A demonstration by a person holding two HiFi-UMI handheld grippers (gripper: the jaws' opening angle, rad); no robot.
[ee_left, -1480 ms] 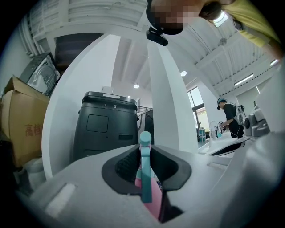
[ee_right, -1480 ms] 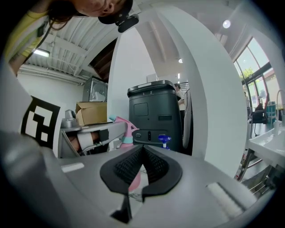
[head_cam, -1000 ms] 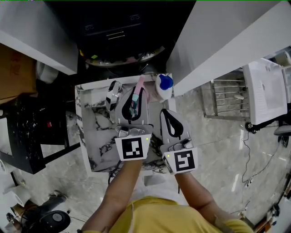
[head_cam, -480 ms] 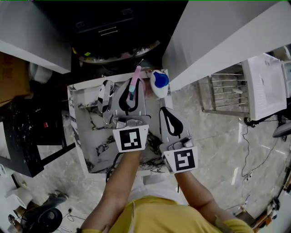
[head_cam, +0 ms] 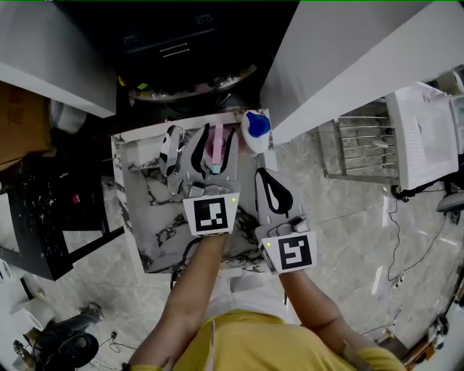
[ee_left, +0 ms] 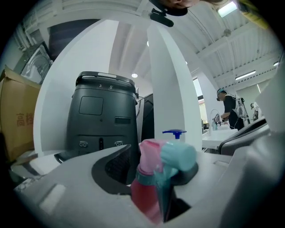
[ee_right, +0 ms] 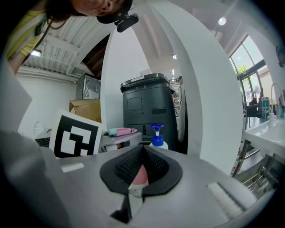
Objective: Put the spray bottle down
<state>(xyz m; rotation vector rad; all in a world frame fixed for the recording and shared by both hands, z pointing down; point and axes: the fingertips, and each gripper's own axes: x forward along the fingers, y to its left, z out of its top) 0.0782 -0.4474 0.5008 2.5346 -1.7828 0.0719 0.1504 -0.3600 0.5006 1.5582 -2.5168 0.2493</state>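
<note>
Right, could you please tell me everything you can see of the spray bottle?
The spray bottle looks like pink plastic, with a teal collar and nozzle. It stands upright, apparently on the marble table, between the jaws of the left hand-held gripper, which have just been opening; the left pad is clear of it.

landmark: marble-patterned table (head_cam: 148, 217).
floor (head_cam: 341, 239): pale grey veined tile, glossy, on every side of the table.
beyond the table's far edge: dark grey bin (head_cam: 174, 43).
left of the table: black shelf unit (head_cam: 43, 217); a cardboard box (head_cam: 22, 116) further out on that side.
right of the table: wire rack (head_cam: 362, 148), with a white appliance (head_cam: 420, 141) just beside it.
at the table's far corners: white panels (head_cam: 362, 51).
above the table: ribbed ceiling with strip lights (ee_left: 229, 8).
far right of the table: window (ee_right: 242, 67), daylight.
</note>
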